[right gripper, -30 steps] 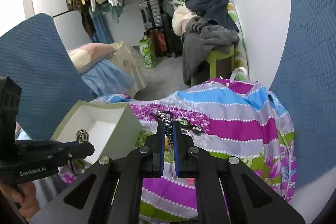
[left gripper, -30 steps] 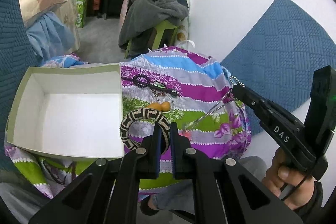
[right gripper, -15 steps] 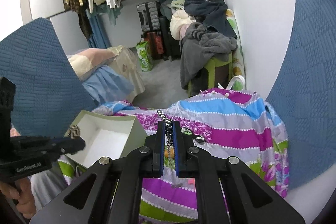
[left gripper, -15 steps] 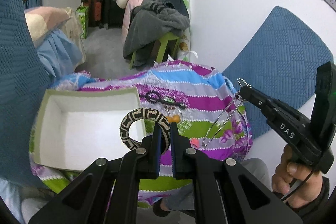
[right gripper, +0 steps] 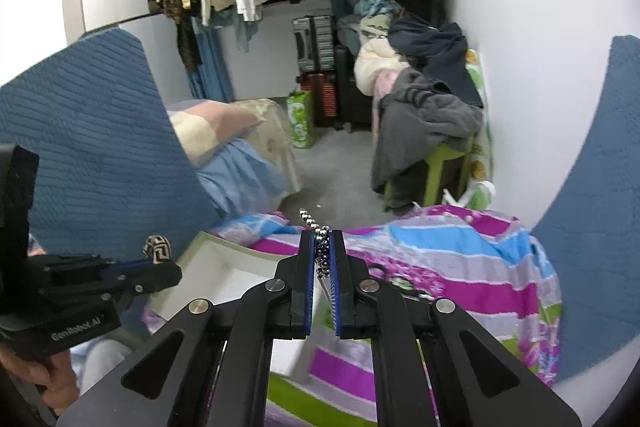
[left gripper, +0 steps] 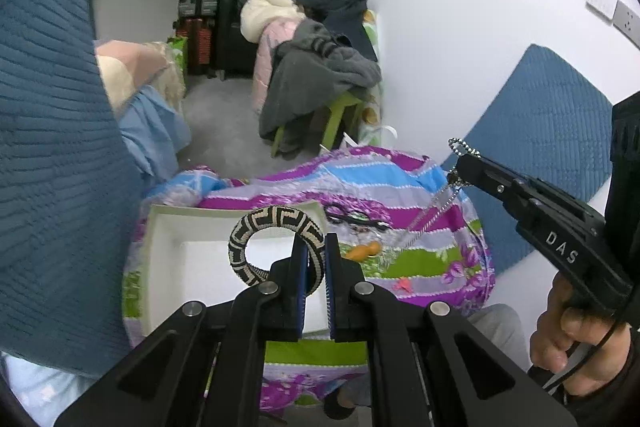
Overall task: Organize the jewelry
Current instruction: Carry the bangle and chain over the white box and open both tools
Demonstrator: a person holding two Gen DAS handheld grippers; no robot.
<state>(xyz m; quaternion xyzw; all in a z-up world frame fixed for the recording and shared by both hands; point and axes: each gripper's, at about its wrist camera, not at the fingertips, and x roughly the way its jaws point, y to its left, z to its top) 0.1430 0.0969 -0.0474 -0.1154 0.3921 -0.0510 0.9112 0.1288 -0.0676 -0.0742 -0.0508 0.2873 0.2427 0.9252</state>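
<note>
My left gripper (left gripper: 316, 247) is shut on a black-and-cream patterned bangle (left gripper: 256, 227) and holds it in the air above the open white box (left gripper: 160, 267). My right gripper (right gripper: 321, 241) is shut on a silver bead chain (right gripper: 314, 223), which hangs down over the striped floral cloth (left gripper: 420, 259). In the left wrist view the right gripper (left gripper: 464, 159) is to the right, with the chain (left gripper: 428, 219) dangling. In the right wrist view the left gripper (right gripper: 160, 267) and the bangle (right gripper: 158, 247) are at the left, next to the box (right gripper: 224, 267).
A black beaded piece (left gripper: 352, 217) and an orange bead (left gripper: 364, 250) lie on the cloth right of the box. Blue quilted cushions (left gripper: 48, 147) stand left and right. A green stool (right gripper: 444, 163) piled with clothes, suitcases and hanging clothes are beyond.
Both grippers have risen with their loads. The bangle has shifted left and now hangs over the box. The chain has lifted clear of the cloth.
</note>
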